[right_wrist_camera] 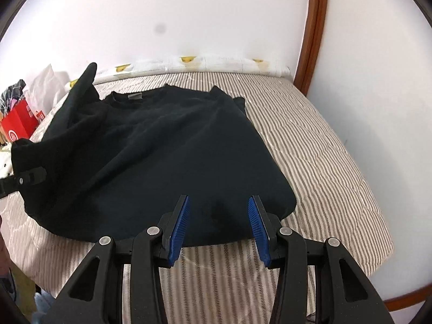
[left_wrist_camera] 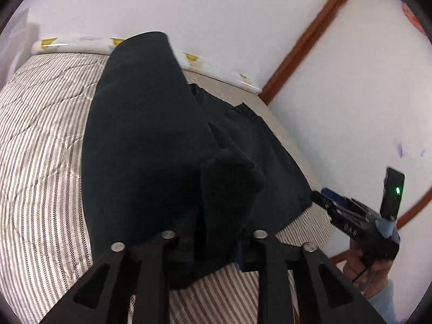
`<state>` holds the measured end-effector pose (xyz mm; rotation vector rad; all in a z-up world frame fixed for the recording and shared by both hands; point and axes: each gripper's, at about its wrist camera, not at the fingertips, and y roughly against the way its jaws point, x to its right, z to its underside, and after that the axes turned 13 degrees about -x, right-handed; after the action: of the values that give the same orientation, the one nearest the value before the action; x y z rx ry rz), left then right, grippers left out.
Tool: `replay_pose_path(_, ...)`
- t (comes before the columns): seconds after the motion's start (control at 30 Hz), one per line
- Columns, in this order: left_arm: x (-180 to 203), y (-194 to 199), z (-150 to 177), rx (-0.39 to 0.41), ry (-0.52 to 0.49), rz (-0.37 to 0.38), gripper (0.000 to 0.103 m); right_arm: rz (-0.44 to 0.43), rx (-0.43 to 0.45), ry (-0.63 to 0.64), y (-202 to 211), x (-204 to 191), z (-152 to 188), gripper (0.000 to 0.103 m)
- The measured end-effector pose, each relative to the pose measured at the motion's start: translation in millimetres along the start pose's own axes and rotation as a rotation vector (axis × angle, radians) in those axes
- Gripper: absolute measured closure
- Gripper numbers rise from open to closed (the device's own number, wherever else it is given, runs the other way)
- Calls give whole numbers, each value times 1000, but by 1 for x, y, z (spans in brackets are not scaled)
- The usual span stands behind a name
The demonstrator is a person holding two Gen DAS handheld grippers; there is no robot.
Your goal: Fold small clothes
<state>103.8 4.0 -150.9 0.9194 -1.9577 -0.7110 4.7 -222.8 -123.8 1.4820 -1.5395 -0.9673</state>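
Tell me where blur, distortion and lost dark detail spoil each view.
Left wrist view: door frame smeared by motion blur; black shirt fills the centre as near-featureless dark, hiding the left tool's tips. Right wrist view: fisheye bends the striped bed edges; shirt folds barely readable; right tool sharp.

The left tool (left_wrist_camera: pixel 213 245) is raised and closed on the black shirt (right_wrist_camera: pixel 167 145), its fingertips hidden in the cloth. The right tool (right_wrist_camera: pixel 218 221) is low, its blue pads (right_wrist_camera: pixel 179 229) wide apart, holding nothing.
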Motion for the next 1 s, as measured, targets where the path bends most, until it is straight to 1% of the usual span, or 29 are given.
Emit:
replay_pose_path(0.03, 1, 3, 3, 1, -22, -11, 75, -3, 4, 2, 2, -3, -1, 59)
replay_pose_path(0.1, 4, 6, 7, 9, -52, -28, 73, 1, 19, 20, 6, -12, -3, 58)
replay_pose_path(0.2, 2, 15, 18, 7, -80, -9, 68, 5, 24, 38, 9, -25, -6, 57)
replay_pose_path(0.27, -1, 22, 26, 14, -94, 7, 58, -8, 27, 39, 12, -32, -9, 56)
replay_pose_path(0.37, -5, 35, 37, 49, -106, -25, 51, -30, 39, 36, 16, -41, -15, 53)
replay_pose_path(0.4, -8, 39, 40, 55, -108, -34, 51, -38, 44, 33, 18, -44, -17, 53)
replay_pose_path(0.5, -23, 47, 48, 59, -93, -43, 50, -68, 53, 31, 21, -55, -21, 53)
replay_pose_path(0.6, -44, 54, 58, 67, -39, -70, 49, -108, 63, 33, 24, -69, -23, 51)
replay_pose_path(0.67, -58, 56, 61, 73, -8, -84, 48, -126, 70, 31, 26, -76, -23, 46)
replay_pose_path(0.7, -64, 57, 62, 74, 7, -92, 47, -138, 76, 29, 26, -79, -23, 45)
replay_pose_path(0.77, -74, 55, 62, 66, 33, -111, 46, -168, 80, 21, 25, -86, -24, 39)
replay_pose_path(0.9, -81, 52, 67, 39, 31, -83, 41, -269, 59, -6, 21, -94, -26, 38)
replay_pose_path(1.0, -82, 46, 71, 21, 31, -90, 40, -357, 68, -22, 24, -98, -22, 37)
